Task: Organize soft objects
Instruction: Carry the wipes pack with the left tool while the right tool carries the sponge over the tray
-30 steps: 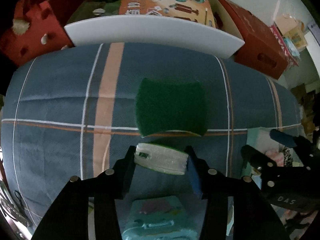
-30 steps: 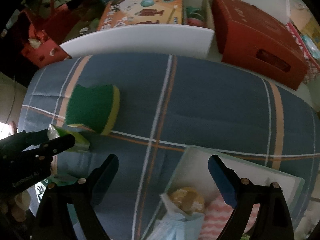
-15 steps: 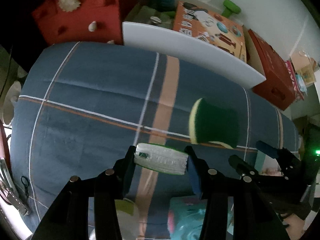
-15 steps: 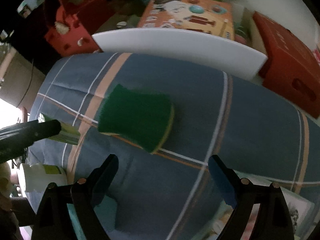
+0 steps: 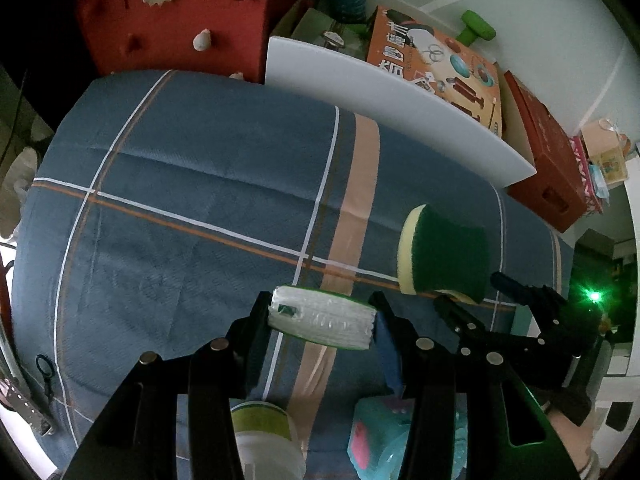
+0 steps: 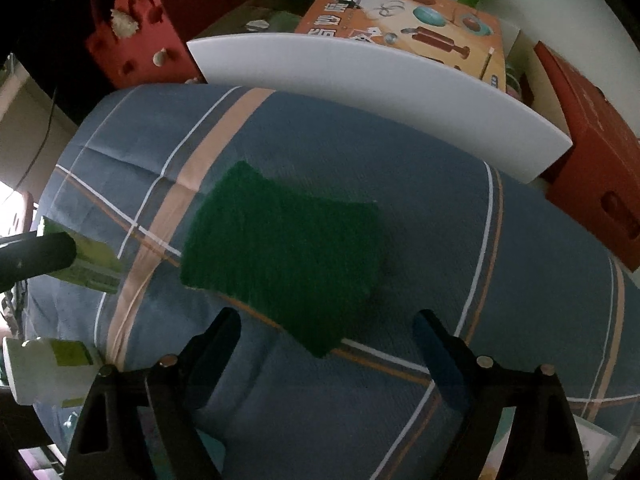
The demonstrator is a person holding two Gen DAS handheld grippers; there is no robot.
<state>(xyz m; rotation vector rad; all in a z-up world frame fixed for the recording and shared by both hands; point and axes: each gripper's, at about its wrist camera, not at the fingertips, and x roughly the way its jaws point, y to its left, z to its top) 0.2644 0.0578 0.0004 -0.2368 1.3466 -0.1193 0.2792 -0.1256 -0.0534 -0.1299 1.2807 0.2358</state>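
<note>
Sponge (image 6: 280, 256): green top, blurred in the right wrist view, lying on the plaid cloth (image 6: 440, 232) just ahead of the right gripper (image 6: 326, 328), whose jaws stand wide apart and hold nothing. Yellow side layer shows only in the left wrist view (image 5: 442, 256). Tissue pack (image 5: 322, 322): white, green-edged, clamped crosswise between the left gripper (image 5: 320, 320) fingers; in the right view it is partly hidden behind a dark fingertip. Below the left gripper, cut off by its frame: a white cup (image 5: 264, 440) and a teal item (image 5: 380, 436), unclear. Beyond the cloth: white board (image 5: 384, 120), red box (image 5: 548, 168).
</note>
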